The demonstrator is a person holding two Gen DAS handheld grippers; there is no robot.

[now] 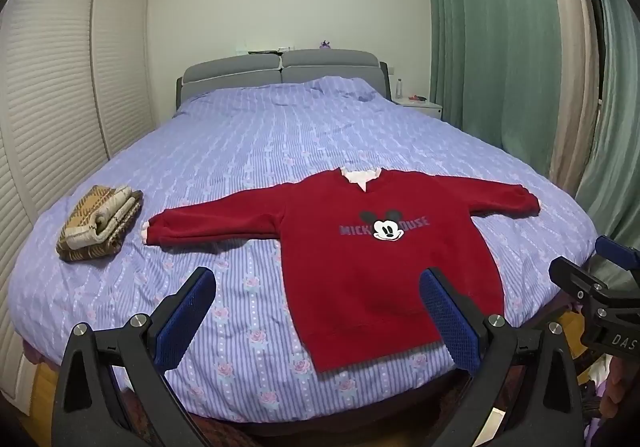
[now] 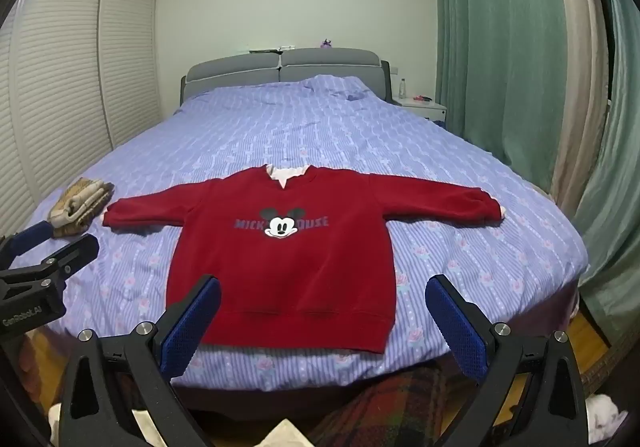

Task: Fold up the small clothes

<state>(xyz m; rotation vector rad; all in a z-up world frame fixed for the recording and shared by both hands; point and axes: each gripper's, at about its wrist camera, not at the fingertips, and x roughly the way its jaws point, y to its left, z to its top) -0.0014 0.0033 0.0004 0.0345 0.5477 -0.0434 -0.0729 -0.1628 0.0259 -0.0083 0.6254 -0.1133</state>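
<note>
We see a small red sweatshirt spread flat, front up, on the near part of a bed covered with a purple striped, rose-printed sheet. Both sleeves lie stretched out to the sides, the hem faces us near the foot edge of the bed, and a cartoon mouse face with grey lettering sits across the chest. A pale collar shows at the neckline.

Our left gripper stands wide, nothing between its blue pads — in its own view the right-hand pad overlaps the sweatshirt's lower hem corner, though we cannot tell whether it touches the cloth. Our right gripper is equally wide and holds nothing; from its camera the hem lies between and beyond the two fingers, with the left-hand pad overlapping the hem's left corner. Each gripper also shows at the edge of the other's view.

At the left edge of the bed, well apart from the sweatshirt's body and just beyond its sleeve cuff, lies a folded brown plaid garment. Further back we see a grey padded headboard, a white nightstand with a bottle, green curtains on the right and louvred wardrobe doors on the left.
</note>
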